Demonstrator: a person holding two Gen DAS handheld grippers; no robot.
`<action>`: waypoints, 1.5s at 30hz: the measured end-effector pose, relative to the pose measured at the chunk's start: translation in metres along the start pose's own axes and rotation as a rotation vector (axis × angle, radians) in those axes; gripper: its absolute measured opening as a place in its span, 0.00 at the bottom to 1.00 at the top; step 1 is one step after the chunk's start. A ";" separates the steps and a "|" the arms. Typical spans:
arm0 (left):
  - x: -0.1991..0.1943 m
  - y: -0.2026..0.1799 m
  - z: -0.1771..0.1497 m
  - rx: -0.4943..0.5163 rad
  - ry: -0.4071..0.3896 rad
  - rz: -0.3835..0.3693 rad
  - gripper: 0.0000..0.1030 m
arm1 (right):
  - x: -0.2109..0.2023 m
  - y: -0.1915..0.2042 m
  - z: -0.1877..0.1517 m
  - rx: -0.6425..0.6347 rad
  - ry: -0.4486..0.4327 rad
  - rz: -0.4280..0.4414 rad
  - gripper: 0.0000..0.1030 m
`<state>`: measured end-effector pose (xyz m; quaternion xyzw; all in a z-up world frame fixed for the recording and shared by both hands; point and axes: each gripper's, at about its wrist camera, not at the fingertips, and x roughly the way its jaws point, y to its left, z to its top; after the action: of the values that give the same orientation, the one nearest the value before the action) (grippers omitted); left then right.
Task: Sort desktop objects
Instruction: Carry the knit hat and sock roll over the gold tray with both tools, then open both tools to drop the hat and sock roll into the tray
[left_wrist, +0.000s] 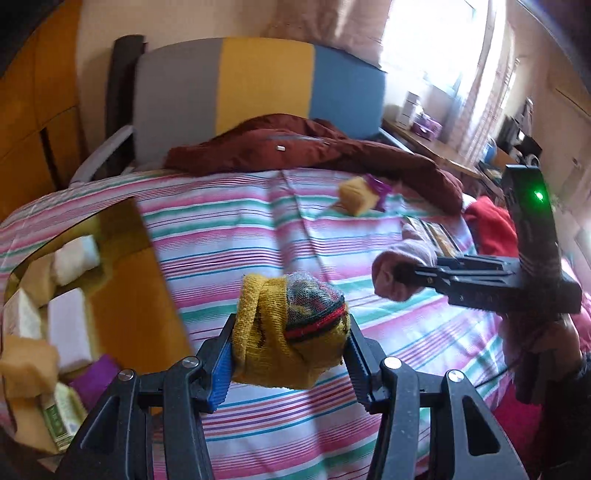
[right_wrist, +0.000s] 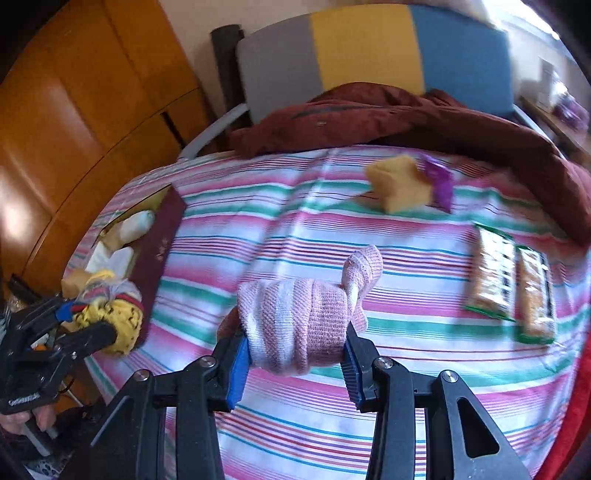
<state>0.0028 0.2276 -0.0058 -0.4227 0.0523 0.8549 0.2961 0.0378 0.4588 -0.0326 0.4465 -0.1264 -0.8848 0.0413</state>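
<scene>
Yellow sock bundle (left_wrist: 291, 332) in left claw (left_wrist: 290, 363)

a bed (right_wrist: 332, 236) covered in a pink, green and white striped sheet. on it lie a yellow sponge (right_wrist: 399, 184) touching a purple wrapper (right_wrist: 439, 181), two snack packets (right_wrist: 513, 280) side by side, a dark red quilt (right_wrist: 406, 118) bunched along the headboard end, and an open box (right_wrist: 155, 251) at the left edge.
</scene>
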 end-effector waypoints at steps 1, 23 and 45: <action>-0.004 0.010 -0.001 -0.020 -0.009 0.012 0.52 | 0.002 0.011 0.002 -0.018 0.004 0.008 0.42; -0.055 0.216 0.010 -0.338 -0.119 0.330 0.54 | 0.065 0.248 0.026 -0.325 0.062 0.290 0.45; -0.065 0.227 -0.006 -0.364 -0.133 0.381 0.81 | 0.104 0.275 0.019 -0.248 0.117 0.341 0.93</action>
<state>-0.0879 0.0091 0.0031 -0.3944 -0.0431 0.9165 0.0517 -0.0509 0.1774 -0.0311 0.4607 -0.0877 -0.8465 0.2520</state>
